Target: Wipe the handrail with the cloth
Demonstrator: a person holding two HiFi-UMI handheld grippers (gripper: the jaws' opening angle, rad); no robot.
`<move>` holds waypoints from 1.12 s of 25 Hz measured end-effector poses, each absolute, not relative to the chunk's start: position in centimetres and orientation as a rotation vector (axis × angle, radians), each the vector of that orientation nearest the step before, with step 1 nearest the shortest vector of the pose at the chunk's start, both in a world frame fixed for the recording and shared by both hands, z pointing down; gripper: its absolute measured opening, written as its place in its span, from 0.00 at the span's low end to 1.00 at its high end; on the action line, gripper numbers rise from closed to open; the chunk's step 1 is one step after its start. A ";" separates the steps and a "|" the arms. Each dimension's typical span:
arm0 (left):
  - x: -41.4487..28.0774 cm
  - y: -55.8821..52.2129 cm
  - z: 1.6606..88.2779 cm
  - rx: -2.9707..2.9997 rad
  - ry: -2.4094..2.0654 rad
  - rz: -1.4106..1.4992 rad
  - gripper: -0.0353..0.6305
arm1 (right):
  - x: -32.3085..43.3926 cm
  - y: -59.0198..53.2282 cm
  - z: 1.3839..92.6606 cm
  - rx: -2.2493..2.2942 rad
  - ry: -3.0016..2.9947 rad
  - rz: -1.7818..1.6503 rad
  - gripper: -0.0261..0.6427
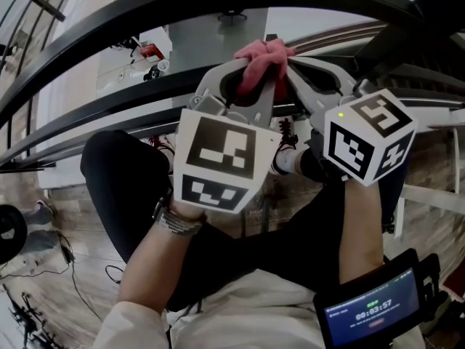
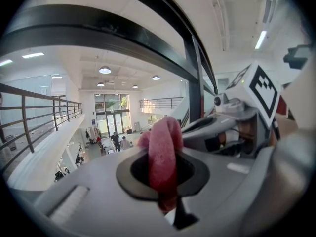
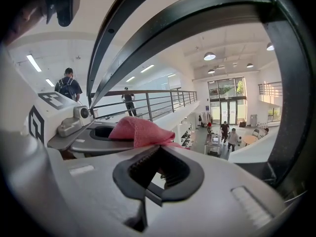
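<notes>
Pink fleecy cloth (image 1: 259,62) clamped in the left gripper (image 1: 254,78), jaws closed firmly on it. In the left gripper view, a folded band of cloth (image 2: 160,149) comes up through the dark oval between the pads of the left gripper (image 2: 163,169) and bulges above the tips. Sits just under the black handrail (image 1: 182,9), between that top bar and the next dark bar down in the head view, with no contact with the handrail to be made out. From the left gripper, handrail (image 2: 98,38) sweeping overhead, above the cloth. Right gripper (image 1: 292,67) just beside the left one, likewise under the handrail, tips angled in toward the cloth. Jaws drawn together in the right gripper view, right gripper (image 3: 157,154) with nothing inside its ribbed oval. Cloth (image 3: 140,131) lying just beyond those tips, a thin pink edge running along them; pinched or merely touching, impossible to tell. Handrail (image 3: 197,14) arching above here too. On the person's side of the handrail, a beaded bracelet (image 1: 178,224) at the left wrist and a strapped-on screen (image 1: 374,311) on the right forearm. Beyond the handrail, far below, a bright lobby floor (image 2: 106,149) with small figures walking.
</notes>
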State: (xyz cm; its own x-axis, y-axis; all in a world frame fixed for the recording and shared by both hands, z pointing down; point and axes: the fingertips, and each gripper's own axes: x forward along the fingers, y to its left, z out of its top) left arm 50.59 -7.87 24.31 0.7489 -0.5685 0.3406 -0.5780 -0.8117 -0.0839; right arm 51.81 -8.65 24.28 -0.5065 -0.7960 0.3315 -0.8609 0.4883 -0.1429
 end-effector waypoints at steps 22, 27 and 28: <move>53.7 -7.3 24.7 2.940 -0.851 0.545 0.09 | 55.1 -8.3 24.6 1.567 -2.465 0.447 0.04; 54.3 -7.2 24.8 2.922 -0.830 0.546 0.09 | 55.7 -8.1 24.6 1.590 -2.452 0.444 0.04; 54.5 -7.1 24.8 2.921 -0.828 0.545 0.09 | 55.9 -8.0 24.6 1.595 -2.449 0.443 0.04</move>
